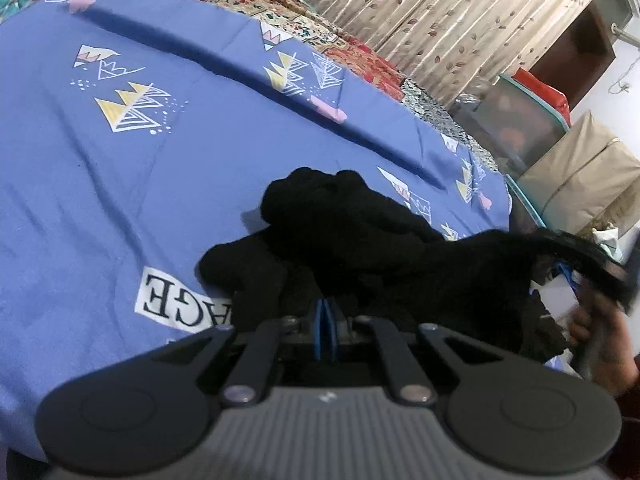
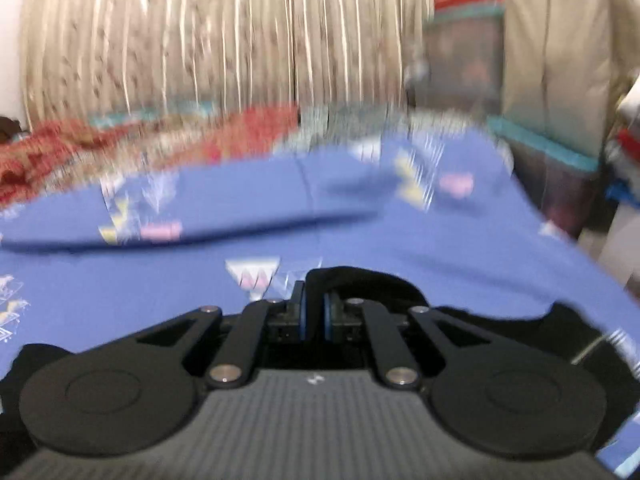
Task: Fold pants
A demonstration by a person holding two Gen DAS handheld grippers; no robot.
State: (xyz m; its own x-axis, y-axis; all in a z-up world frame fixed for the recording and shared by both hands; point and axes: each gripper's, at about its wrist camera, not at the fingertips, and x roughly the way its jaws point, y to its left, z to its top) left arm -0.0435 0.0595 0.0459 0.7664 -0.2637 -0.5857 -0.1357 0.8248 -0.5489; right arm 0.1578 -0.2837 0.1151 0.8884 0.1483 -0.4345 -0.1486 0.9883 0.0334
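Observation:
Black pants [image 1: 340, 232] lie bunched on a blue patterned bedsheet [image 1: 140, 200]. My left gripper [image 1: 326, 308] has its blue pads pressed together on a fold of the cloth at the near edge of the heap. From there the cloth stretches right and up to my right gripper [image 1: 600, 276], which is blurred, with a hand [image 1: 600, 356] below it. In the right wrist view, which is blurred, my right gripper [image 2: 314, 300] stands nearly shut with a black band of the pants [image 2: 368, 284] pinched at its tips and draped over the right finger. More black cloth [image 2: 540, 328] hangs below.
A red and beige quilt [image 1: 360, 56] covers the far side of the bed, in front of a leaf-print curtain [image 1: 440, 12]. Beyond the bed's right edge stand stacked plastic storage boxes [image 1: 520, 120] and a beige fabric bag [image 1: 580, 176].

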